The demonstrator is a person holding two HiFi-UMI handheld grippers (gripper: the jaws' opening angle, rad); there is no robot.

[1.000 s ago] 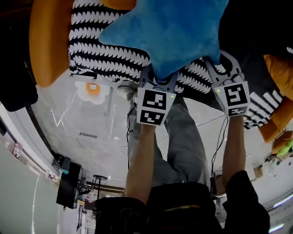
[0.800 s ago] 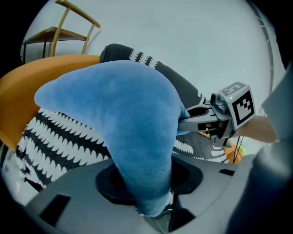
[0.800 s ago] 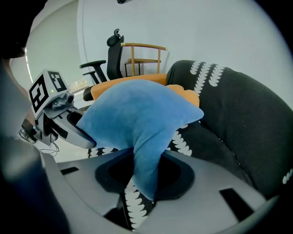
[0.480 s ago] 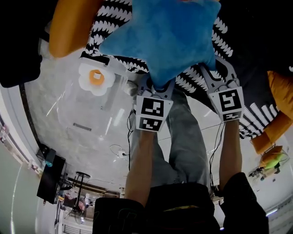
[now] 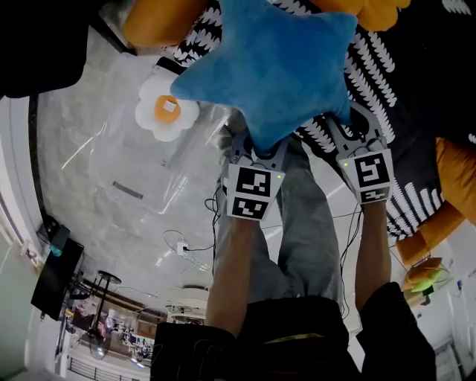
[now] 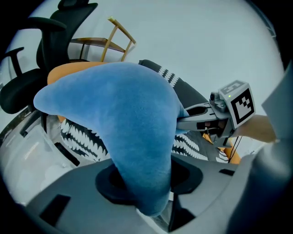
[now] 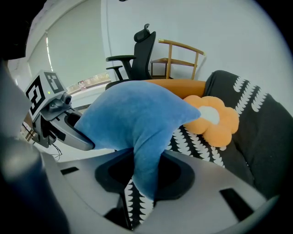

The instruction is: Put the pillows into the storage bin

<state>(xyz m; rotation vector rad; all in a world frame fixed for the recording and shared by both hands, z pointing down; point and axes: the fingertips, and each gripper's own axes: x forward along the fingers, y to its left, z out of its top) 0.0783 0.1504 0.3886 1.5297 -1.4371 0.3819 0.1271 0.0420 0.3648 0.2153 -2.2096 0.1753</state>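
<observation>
the star pillow [image 5: 279,71], blue and plush, hangs in the air up and to the right of the bin [image 5: 134,175] in the head view, not yet above its opening. two of its points are pinched. the left hand-held gripper [image 5: 256,145] is clamped on the point nearer the bin, and the right hand-held gripper [image 5: 351,123] on the next point, farther from the bin. each gripper view shows the jaws narrowed onto a fold of blue plush, with nothing else between them.

the bin is clear plastic and stands on the pale floor [image 5: 67,149]. a white flower pillow [image 5: 165,108] with an orange centre shows at the bin's far end; it seems to lie inside, though i cannot be sure through the clear wall. beyond the bin, behind the star pillow, is the sofa [image 5: 387,67], black with white marks. an orange pillow [image 5: 160,22] sits just past the bin's far end.

the step in hand looks like the carry from sofa to bin. the next move calls for bringing both grippers across together until the star pillow is over the bin, lowering it, then opening both at about the same time. letting one go early would likely leave it swinging from a single point.
</observation>
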